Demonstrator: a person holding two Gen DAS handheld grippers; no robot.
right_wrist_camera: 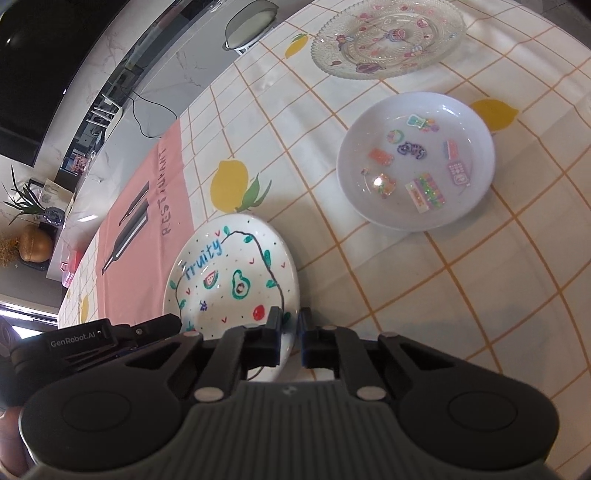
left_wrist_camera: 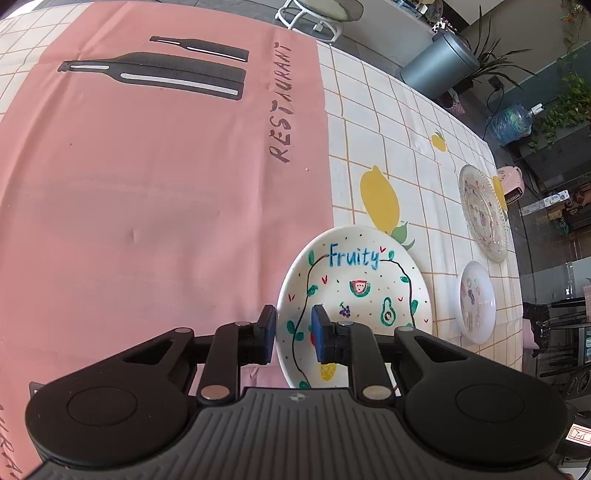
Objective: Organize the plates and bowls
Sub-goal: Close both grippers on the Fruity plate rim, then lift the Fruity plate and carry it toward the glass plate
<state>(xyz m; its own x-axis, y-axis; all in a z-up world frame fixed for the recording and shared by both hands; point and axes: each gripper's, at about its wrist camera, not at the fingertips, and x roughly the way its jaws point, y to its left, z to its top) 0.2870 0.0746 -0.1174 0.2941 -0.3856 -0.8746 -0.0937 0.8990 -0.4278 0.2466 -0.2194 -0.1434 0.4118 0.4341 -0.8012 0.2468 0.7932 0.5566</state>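
A white deep plate painted with "Fruity" and fruit (left_wrist_camera: 354,288) (right_wrist_camera: 236,273) lies on the table where the pink mat meets the checked cloth. My left gripper (left_wrist_camera: 294,330) straddles its left rim, one blue pad outside and one inside, closed onto the wall. My right gripper (right_wrist_camera: 290,332) pinches the plate's near right rim between nearly closed pads. The left gripper's body (right_wrist_camera: 110,334) shows at the plate's other side in the right wrist view. Further off lie a white bowl with stickers (right_wrist_camera: 417,162) (left_wrist_camera: 476,301) and a clear glass plate (right_wrist_camera: 388,40) (left_wrist_camera: 482,214).
A pink "RESTAURANT" mat (left_wrist_camera: 147,184) with printed bottles covers the table's left part. The lemon-print checked cloth (right_wrist_camera: 480,295) covers the other part. Beyond the table edge stand a stool (left_wrist_camera: 314,14), a grey bin (left_wrist_camera: 439,64) and plants.
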